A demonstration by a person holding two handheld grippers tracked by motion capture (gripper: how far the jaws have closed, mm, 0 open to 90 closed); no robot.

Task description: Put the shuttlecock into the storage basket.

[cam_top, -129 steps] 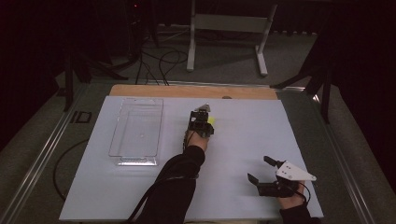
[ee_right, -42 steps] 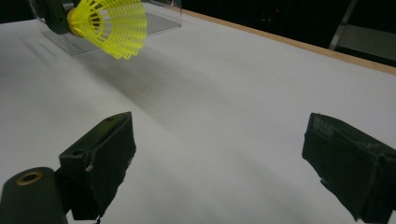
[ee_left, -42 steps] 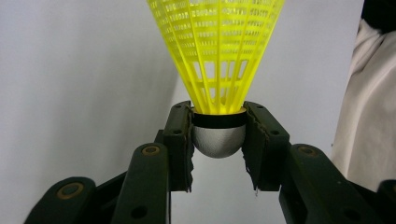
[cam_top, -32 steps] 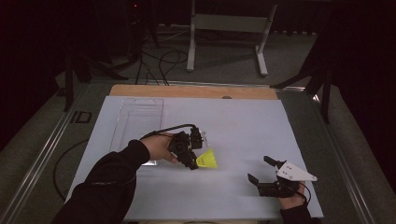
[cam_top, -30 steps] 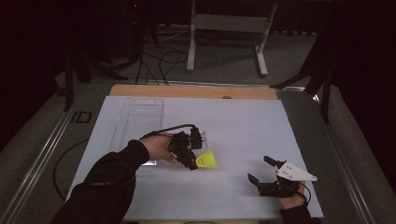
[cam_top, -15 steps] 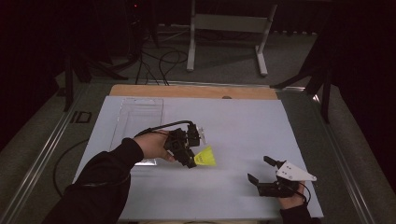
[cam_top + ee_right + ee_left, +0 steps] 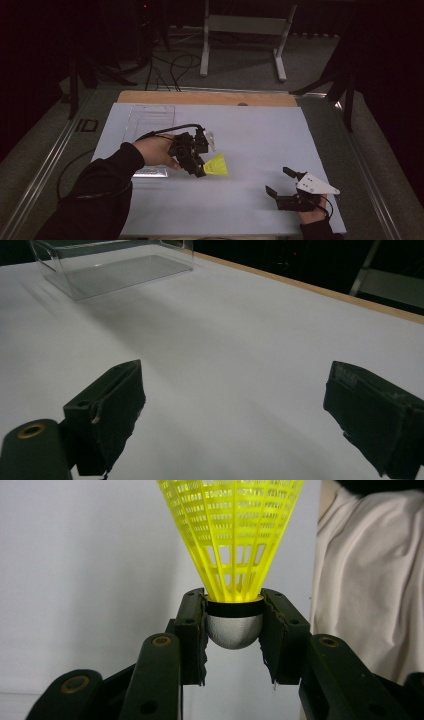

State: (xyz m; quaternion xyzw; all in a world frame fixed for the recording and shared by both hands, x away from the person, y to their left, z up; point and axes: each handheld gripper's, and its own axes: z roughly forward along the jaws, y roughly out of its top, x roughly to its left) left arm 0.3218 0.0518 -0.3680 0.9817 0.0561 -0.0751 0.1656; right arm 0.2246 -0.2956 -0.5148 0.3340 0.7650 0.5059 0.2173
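Pinching shuttlecock (image 7: pixel 234 540) by its cork in left gripper (image 7: pixel 199 168); still needing placing in clear box (image 7: pixel 150 120); right gripper (image 7: pixel 280 185) idling, spread.

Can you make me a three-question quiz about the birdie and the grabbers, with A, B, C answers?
1. Where is the clear box?
A. on the table's left side
B. on the floor
C. in the right gripper

2. What colour is the shuttlecock skirt?
A. red
B. yellow
C. blue

3. What is the left gripper doing?
A. gaping wide
B. resting on the box
C. clamping the shuttlecock's cap

Answers: 1 A, the high view shows it there. 2 B, bright yellow mesh. 3 C, both jaws press the grey cap.
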